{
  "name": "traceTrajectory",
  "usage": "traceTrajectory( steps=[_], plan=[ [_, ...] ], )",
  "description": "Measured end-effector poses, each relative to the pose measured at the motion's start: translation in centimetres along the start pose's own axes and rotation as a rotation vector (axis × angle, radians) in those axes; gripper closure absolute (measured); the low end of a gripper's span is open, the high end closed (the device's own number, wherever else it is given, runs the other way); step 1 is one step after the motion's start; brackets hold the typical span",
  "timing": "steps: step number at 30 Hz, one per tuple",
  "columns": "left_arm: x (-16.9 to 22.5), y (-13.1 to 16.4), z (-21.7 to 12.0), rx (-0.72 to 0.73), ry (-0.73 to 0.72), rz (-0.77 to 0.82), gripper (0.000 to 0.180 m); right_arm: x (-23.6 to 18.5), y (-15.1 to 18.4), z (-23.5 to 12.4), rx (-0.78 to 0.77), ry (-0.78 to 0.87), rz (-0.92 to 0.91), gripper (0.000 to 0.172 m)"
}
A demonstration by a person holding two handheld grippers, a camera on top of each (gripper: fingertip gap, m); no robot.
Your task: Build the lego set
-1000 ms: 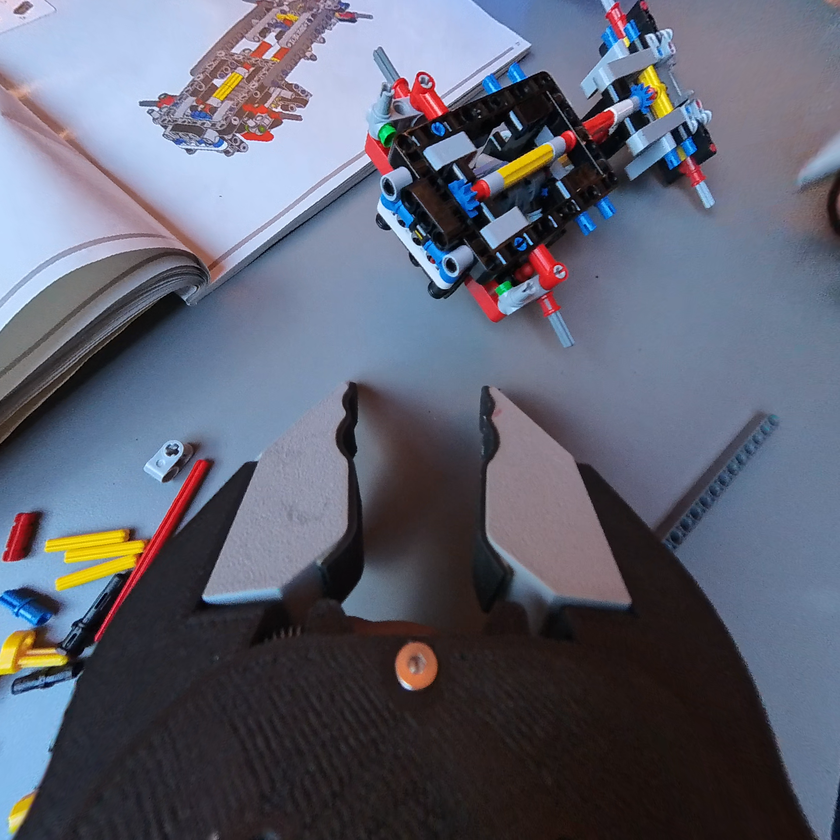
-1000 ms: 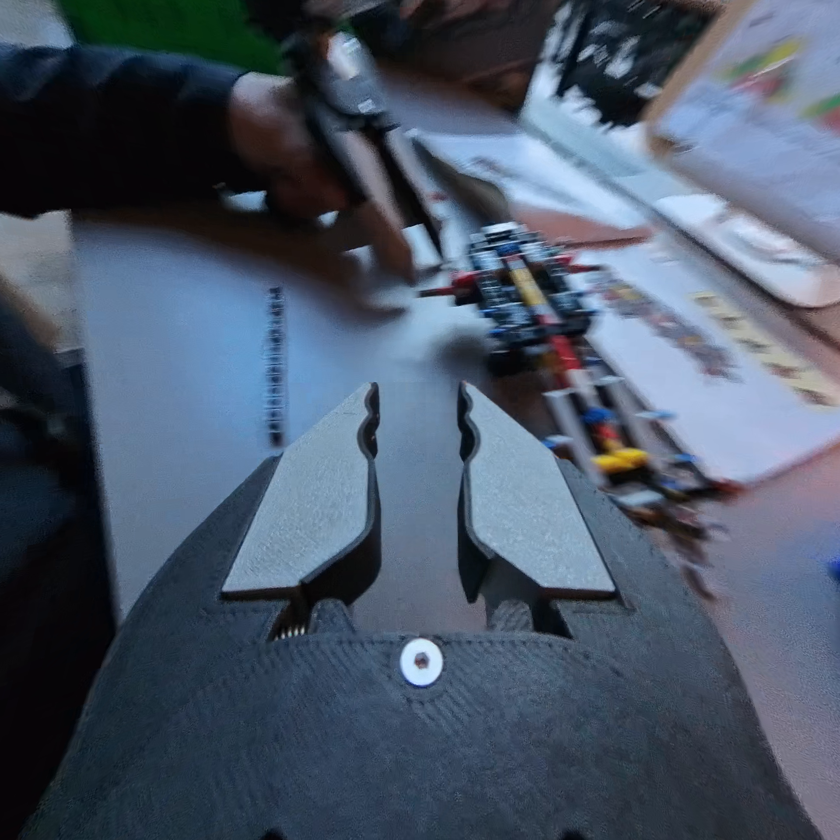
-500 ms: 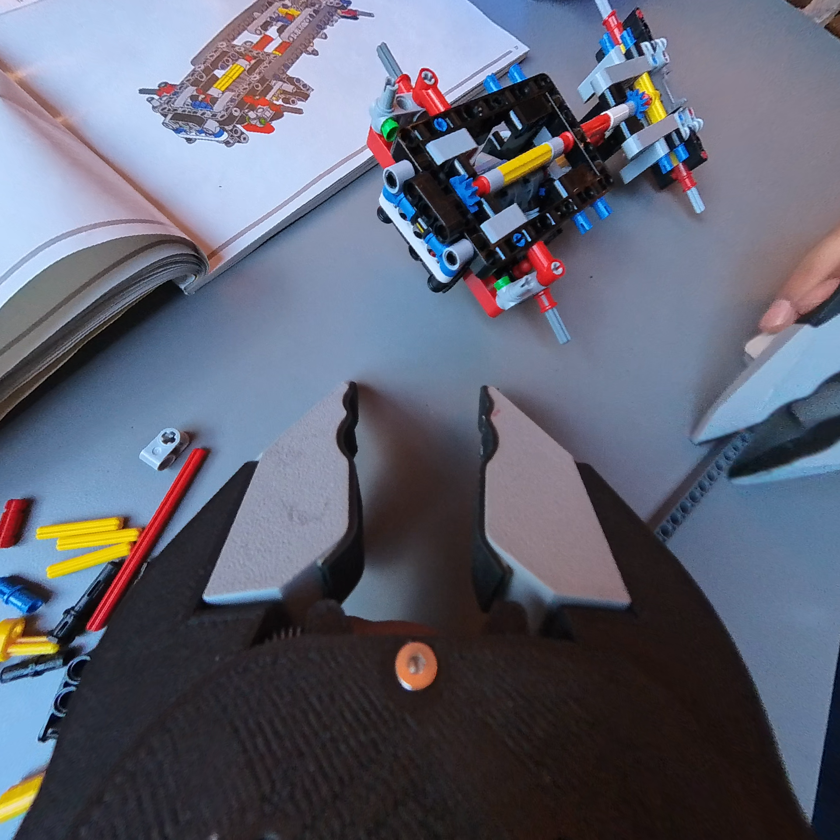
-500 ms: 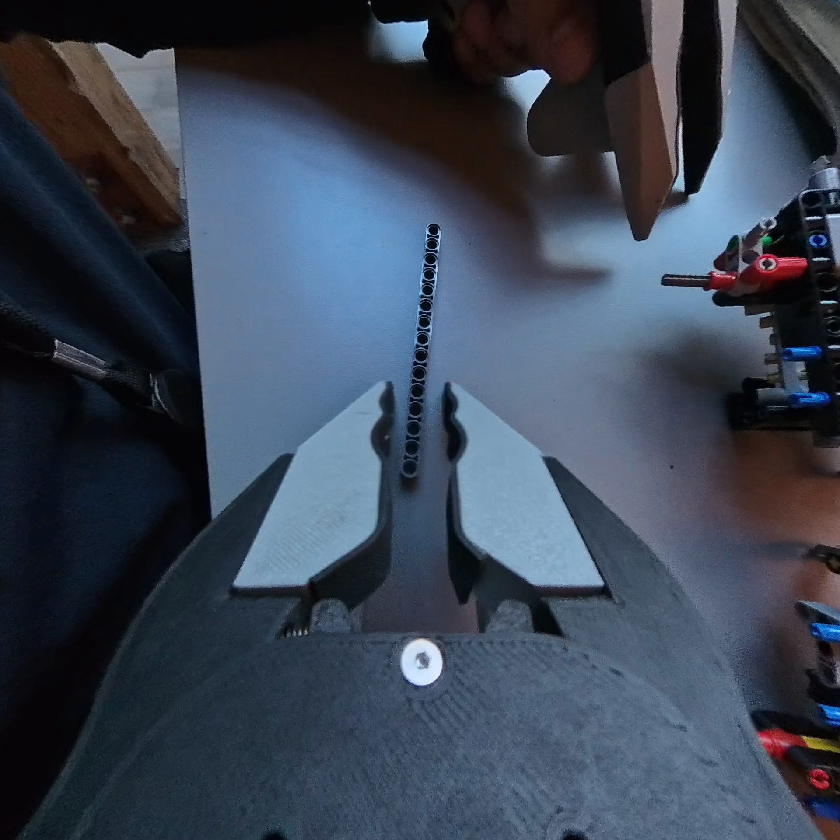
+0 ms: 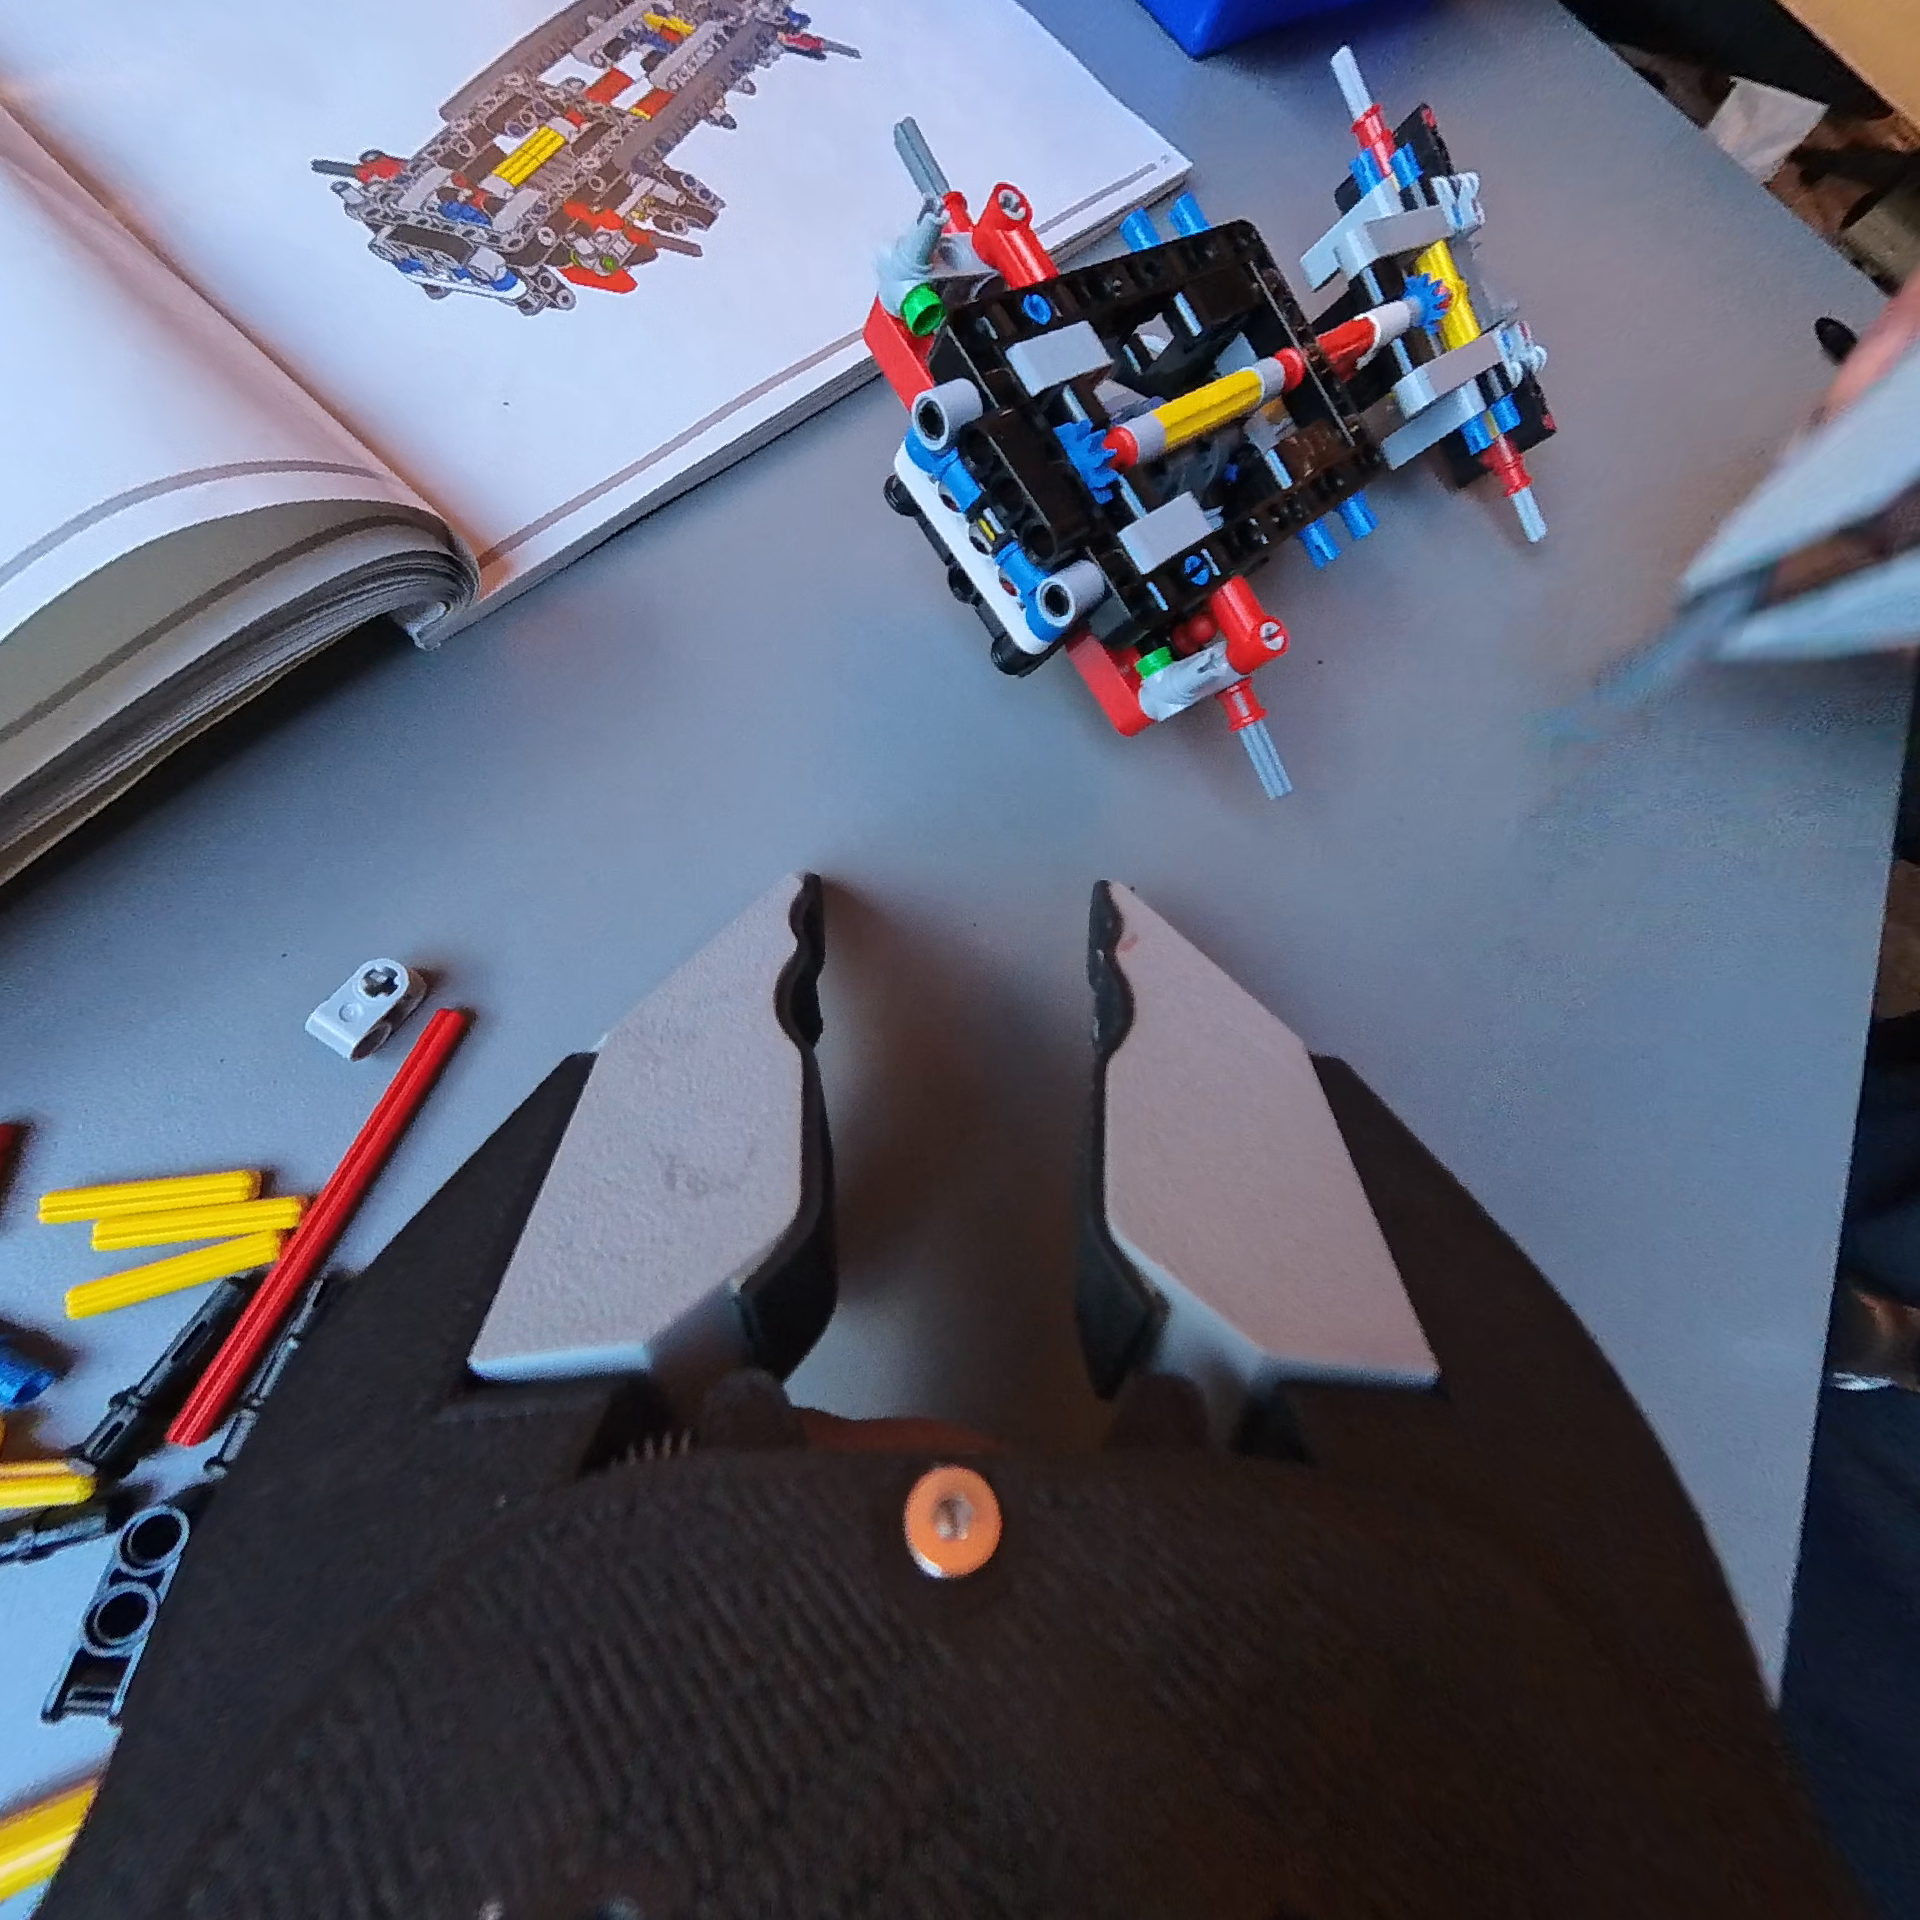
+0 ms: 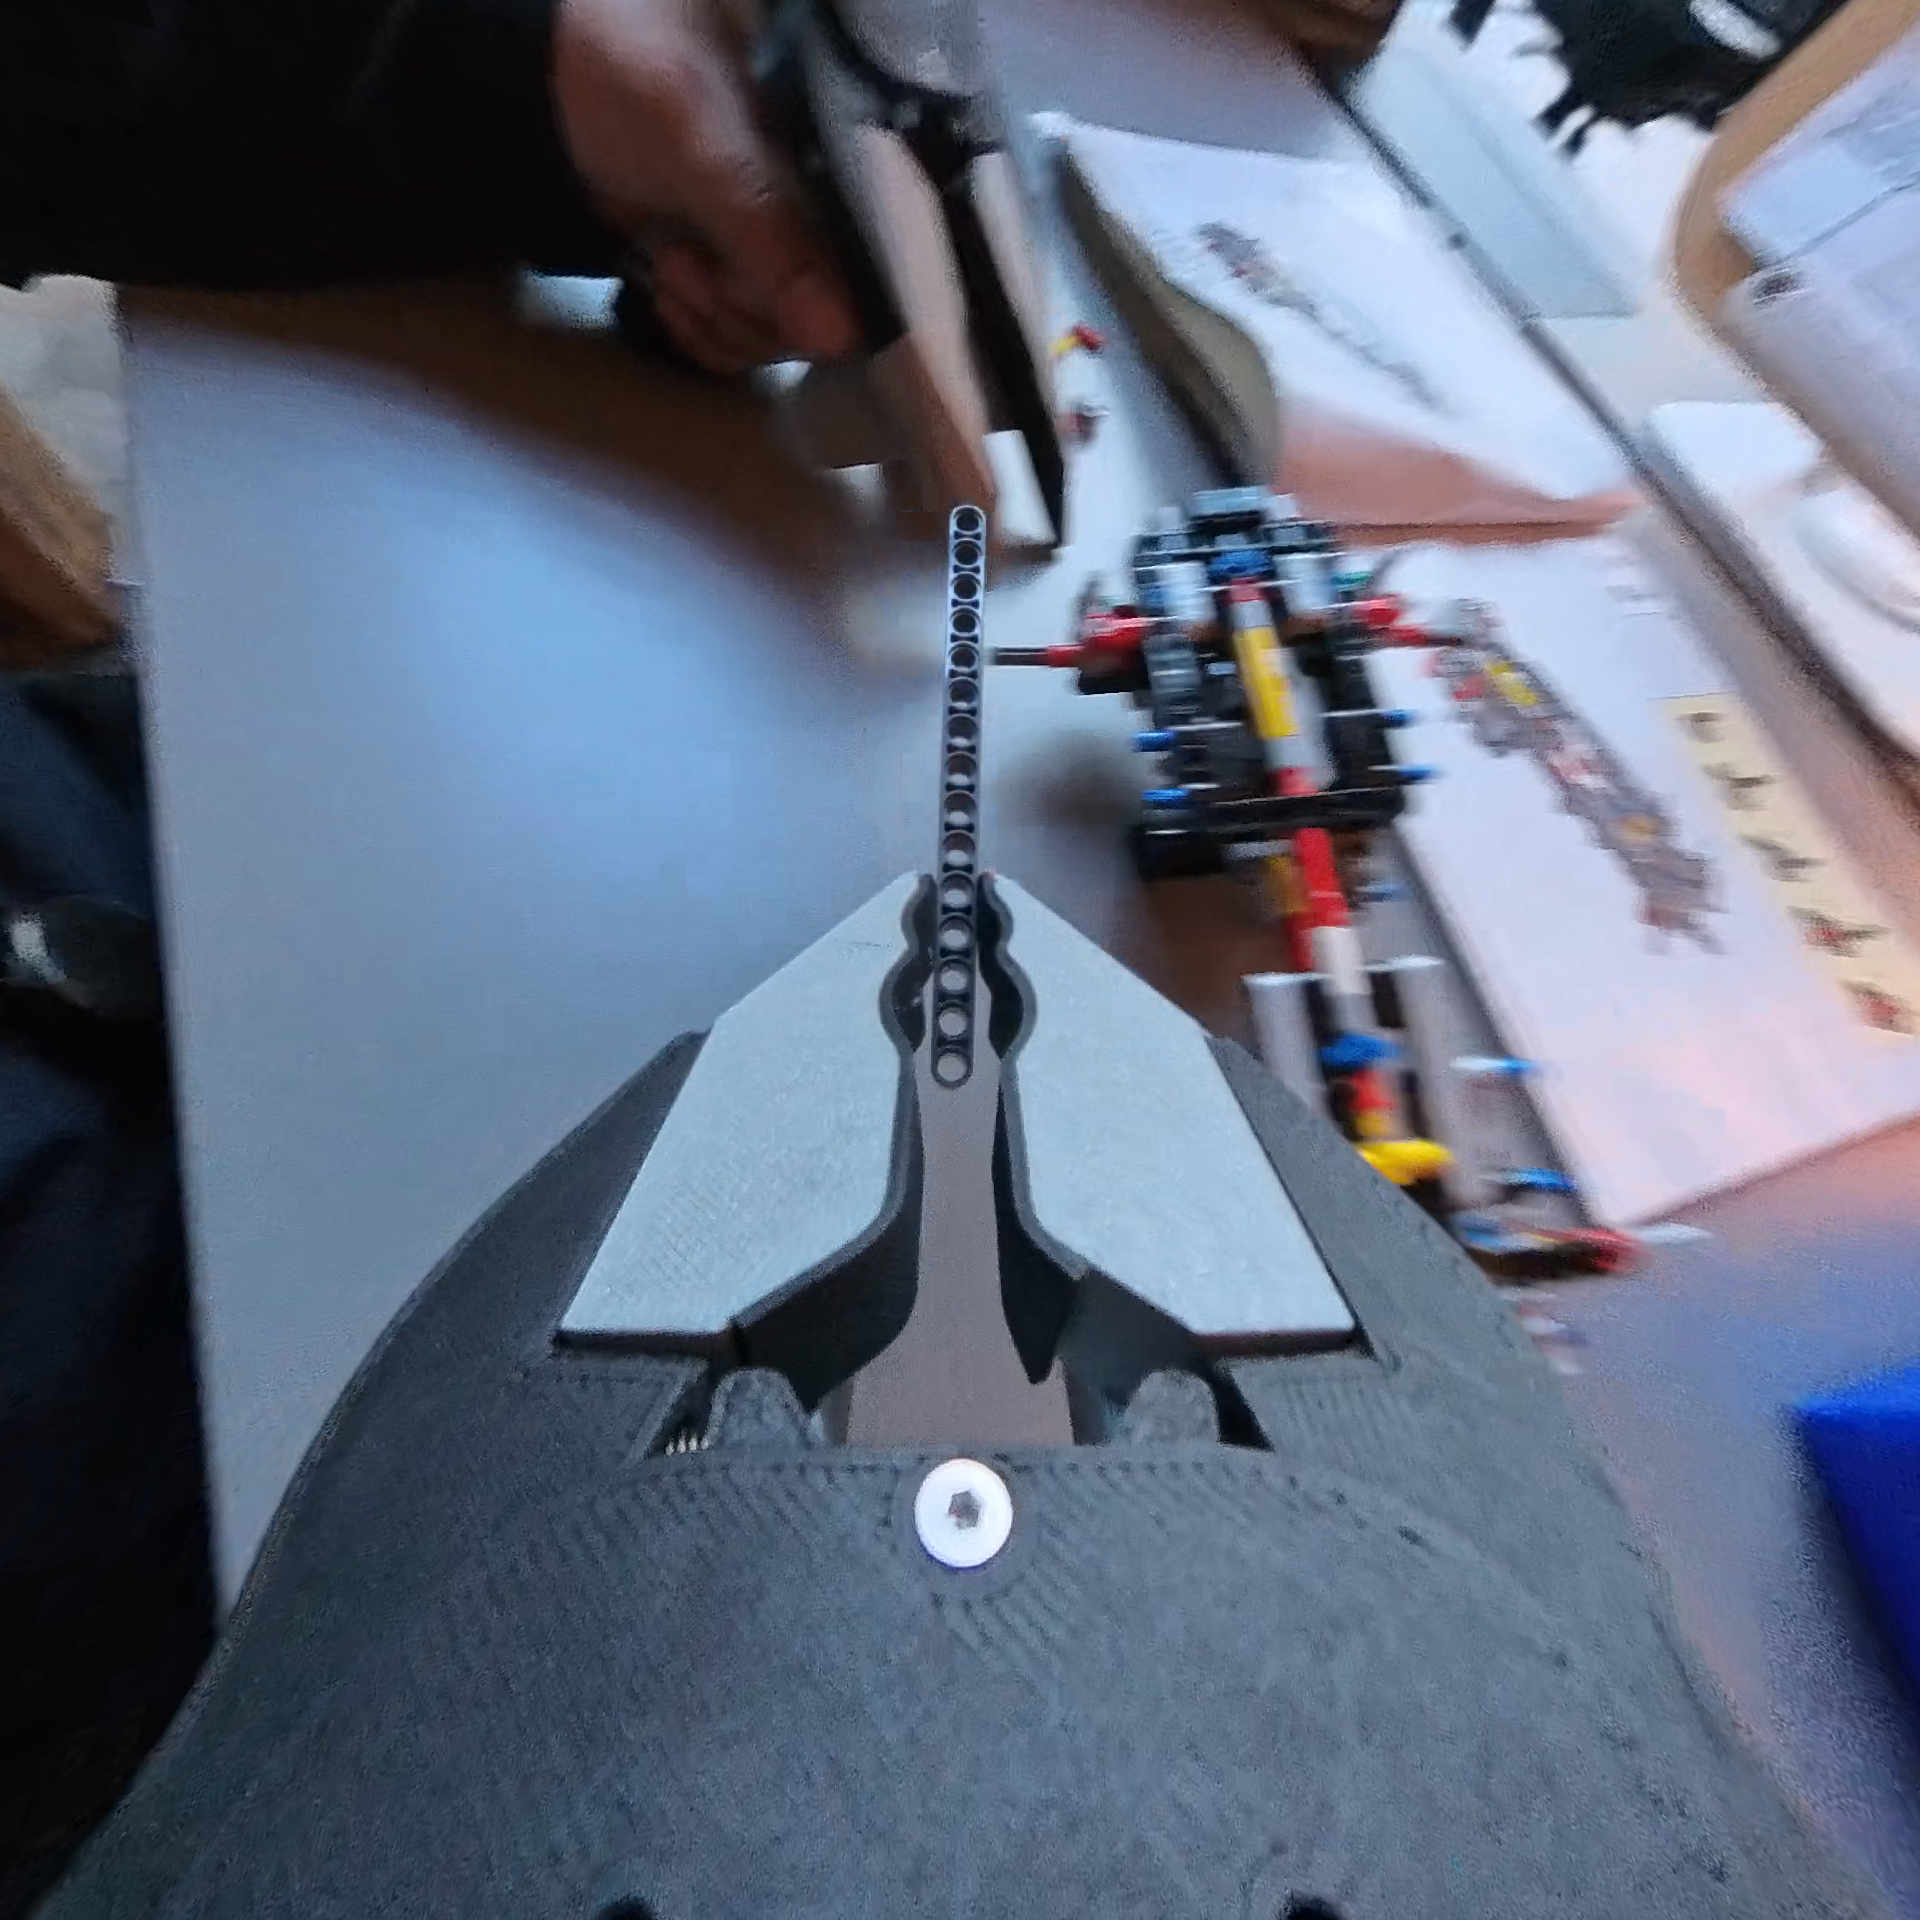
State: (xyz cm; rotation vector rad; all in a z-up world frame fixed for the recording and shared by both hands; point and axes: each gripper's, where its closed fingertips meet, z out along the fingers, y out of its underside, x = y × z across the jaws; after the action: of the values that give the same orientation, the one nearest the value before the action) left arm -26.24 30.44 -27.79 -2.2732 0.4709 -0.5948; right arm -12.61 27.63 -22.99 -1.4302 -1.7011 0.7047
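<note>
The right gripper (image 6: 961,904) pinches a slim dark-grey plastic beam (image 6: 961,727), a single row of round holes, its fingers closed against its sides; it points to 12 o'clock above the matte grey worktop (image 6: 468,675). The left gripper (image 5: 951,914) gapes wide and bare, with a blocky, multicoloured brick assembly (image 5: 1174,436) at its 1 o'clock.

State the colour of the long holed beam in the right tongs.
Dark grey, almost black beam; the right wrist view shows it best.

a hobby desk: grey table (image 5: 727,748), building booklet (image 5: 312,395), loose toy-brick parts (image 5: 166,1226).
</note>
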Motion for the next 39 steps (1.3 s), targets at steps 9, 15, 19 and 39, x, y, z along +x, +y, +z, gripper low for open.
traceTrajectory(
  steps=[9, 15, 19, 39],
  plan=[
    [-0.9, -0.1, -0.2, 0.013, -0.093, 0.010, 0.132, 12.1, -2.0, -2.0, 0.039, 0.230, -0.146, 0.168],
    [-1.0, -0.2, -0.3, 0.023, -0.117, 0.029, 0.133, 15.9, -3.1, 0.1, 0.040, 0.270, -0.220, 0.167],
    [-0.7, -0.2, -0.3, 0.022, -0.112, 0.047, 0.133, 16.7, -2.7, 1.6, 0.033, 0.248, -0.236, 0.167],
    [1.2, -3.0, -2.1, 0.157, -0.051, 0.163, 0.153, 15.1, -1.0, 0.9, -0.024, 0.114, -0.251, 0.167]
  ],
)
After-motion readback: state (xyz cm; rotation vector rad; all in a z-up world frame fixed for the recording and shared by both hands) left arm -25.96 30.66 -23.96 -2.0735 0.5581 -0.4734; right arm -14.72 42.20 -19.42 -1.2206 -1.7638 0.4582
